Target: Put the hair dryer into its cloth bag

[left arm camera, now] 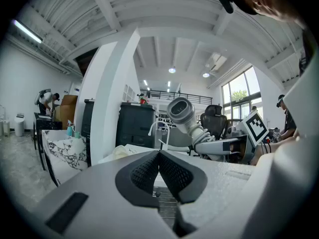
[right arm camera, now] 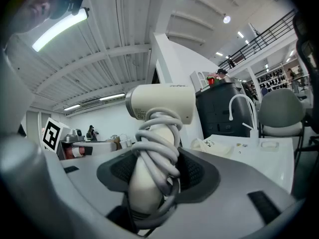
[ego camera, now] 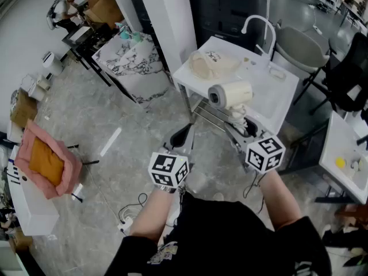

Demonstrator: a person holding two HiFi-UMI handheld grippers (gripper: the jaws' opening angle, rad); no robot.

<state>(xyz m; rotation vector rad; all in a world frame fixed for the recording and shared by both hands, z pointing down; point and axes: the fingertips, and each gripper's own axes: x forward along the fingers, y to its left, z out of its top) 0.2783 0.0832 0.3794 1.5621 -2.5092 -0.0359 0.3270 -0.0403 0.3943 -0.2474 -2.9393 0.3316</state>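
A cream hair dryer (ego camera: pixel 230 94) with its grey cord wound round the handle is held upright just before the white table (ego camera: pixel 276 102). My right gripper (ego camera: pixel 244 125) is shut on that handle; in the right gripper view the handle (right arm camera: pixel 149 183) fills the gap between the pads. The cream cloth bag (ego camera: pixel 213 64) lies on the table's far left part, beyond the dryer, and shows as the bag (right arm camera: pixel 212 146) in the right gripper view too. My left gripper (ego camera: pixel 180 137) hovers left of the dryer, off the table's edge, its jaws shut (left arm camera: pixel 158 156) with nothing between them.
A white faucet (ego camera: pixel 260 25) rises at the table's back edge, with a grey chair (ego camera: pixel 299 48) behind it. A marble-topped table (ego camera: pixel 129 62) stands to the left, a wire rack (ego camera: pixel 215 114) under the white table. A person (ego camera: pixel 62 10) works far off at the left.
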